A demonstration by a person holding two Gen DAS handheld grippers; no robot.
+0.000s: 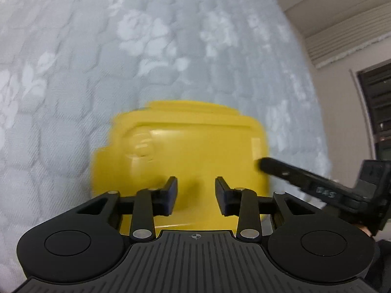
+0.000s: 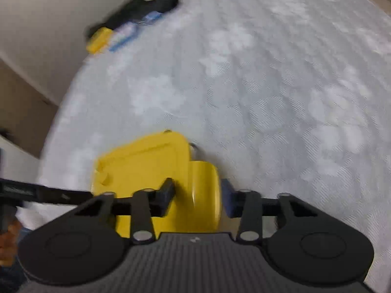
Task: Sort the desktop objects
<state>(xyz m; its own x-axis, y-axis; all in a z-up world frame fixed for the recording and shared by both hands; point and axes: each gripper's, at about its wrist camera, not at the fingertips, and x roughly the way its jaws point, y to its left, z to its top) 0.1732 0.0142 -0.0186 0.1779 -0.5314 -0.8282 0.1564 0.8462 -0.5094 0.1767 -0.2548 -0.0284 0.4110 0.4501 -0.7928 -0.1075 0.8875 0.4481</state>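
Gripping the yellow box (image 2: 156,171) by its right end, the right gripper (image 2: 198,195) held firm; left gripper (image 1: 196,195) hovered half-open over its top, bed (image 2: 268,85) below.

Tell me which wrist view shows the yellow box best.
The left wrist view: the yellow box fills the middle, its broad face visible beyond the open left gripper. The right wrist view shows it blurred and at an angle, partly hidden by the right gripper gripping its edge.
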